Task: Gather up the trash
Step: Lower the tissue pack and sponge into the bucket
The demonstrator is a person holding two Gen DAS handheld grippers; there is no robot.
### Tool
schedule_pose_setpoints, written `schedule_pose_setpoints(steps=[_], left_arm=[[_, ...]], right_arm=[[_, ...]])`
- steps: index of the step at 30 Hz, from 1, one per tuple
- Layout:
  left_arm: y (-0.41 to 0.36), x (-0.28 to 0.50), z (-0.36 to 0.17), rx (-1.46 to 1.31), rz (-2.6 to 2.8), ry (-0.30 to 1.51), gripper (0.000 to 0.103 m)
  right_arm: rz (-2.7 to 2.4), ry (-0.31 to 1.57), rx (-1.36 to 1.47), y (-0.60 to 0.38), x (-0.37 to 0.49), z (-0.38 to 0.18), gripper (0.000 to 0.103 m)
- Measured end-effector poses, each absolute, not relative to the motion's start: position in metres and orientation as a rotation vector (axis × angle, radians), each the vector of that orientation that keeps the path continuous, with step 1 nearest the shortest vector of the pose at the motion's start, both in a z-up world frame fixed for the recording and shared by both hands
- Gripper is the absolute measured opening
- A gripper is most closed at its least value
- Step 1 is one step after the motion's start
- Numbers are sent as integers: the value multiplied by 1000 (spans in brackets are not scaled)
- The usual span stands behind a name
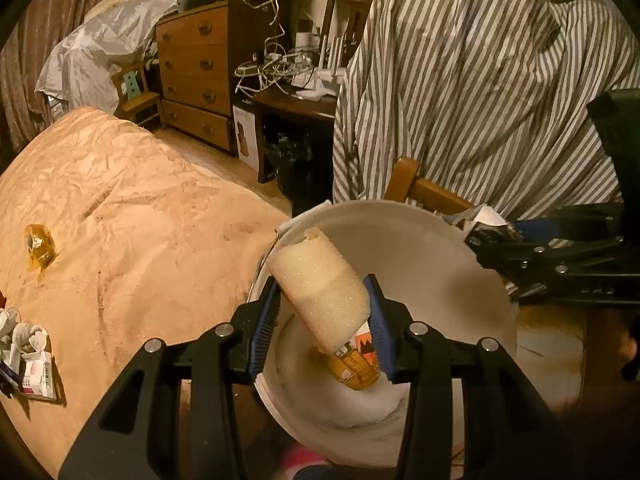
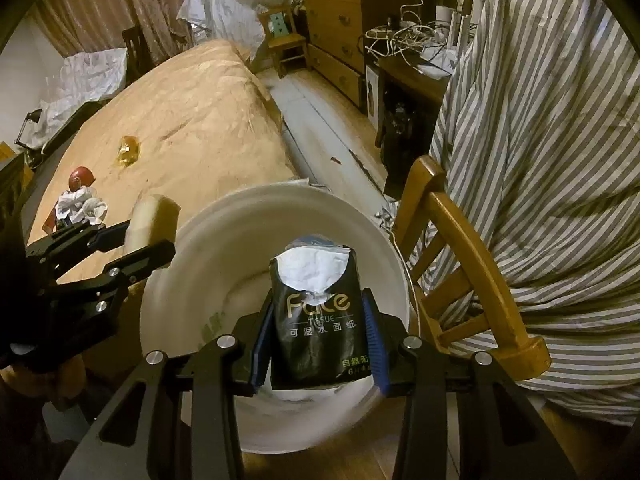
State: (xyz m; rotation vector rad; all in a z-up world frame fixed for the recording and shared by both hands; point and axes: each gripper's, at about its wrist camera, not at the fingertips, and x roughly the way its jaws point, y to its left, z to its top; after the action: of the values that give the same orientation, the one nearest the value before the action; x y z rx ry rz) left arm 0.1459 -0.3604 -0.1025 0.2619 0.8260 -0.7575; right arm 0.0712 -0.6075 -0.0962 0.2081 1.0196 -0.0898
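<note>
Both grippers are loaded and sit over the white bucket.

Left gripper: jaws partly closed, blue pads pressing both sides of a foam piece. Foam is tilted, its upper end leaning to the left, hanging above the bucket's mouth. Below it, inside the bucket, an orange/yellow wrapper lies on white stuff at the bottom.

Right gripper: jaws partly closed on a black tissue pack, upright, torn open at the top with white tissue showing. Pack is over the bucket's mouth, on the side nearer the wooden chair. From the left camera the right gripper comes in from the right rim, pack end just visible.

Bucket stands on the floor between the bed and the chair, which has striped fabric draped over it.

Remaining on the bed:
- amber wrapper, alone mid-bed
- heap of crumpled tissues and packaging near the left edge of the left view
- red round item beside the tissues; can't tell what it is
</note>
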Motion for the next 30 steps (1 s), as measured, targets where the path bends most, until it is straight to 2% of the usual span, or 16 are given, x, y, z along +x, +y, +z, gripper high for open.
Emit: schedule_pose_setpoints(steps=[30], left_arm=[[-361,148,-106,267,-741,840,41]], right_arm=[[-60,1011,227,-598,70,-100,42]])
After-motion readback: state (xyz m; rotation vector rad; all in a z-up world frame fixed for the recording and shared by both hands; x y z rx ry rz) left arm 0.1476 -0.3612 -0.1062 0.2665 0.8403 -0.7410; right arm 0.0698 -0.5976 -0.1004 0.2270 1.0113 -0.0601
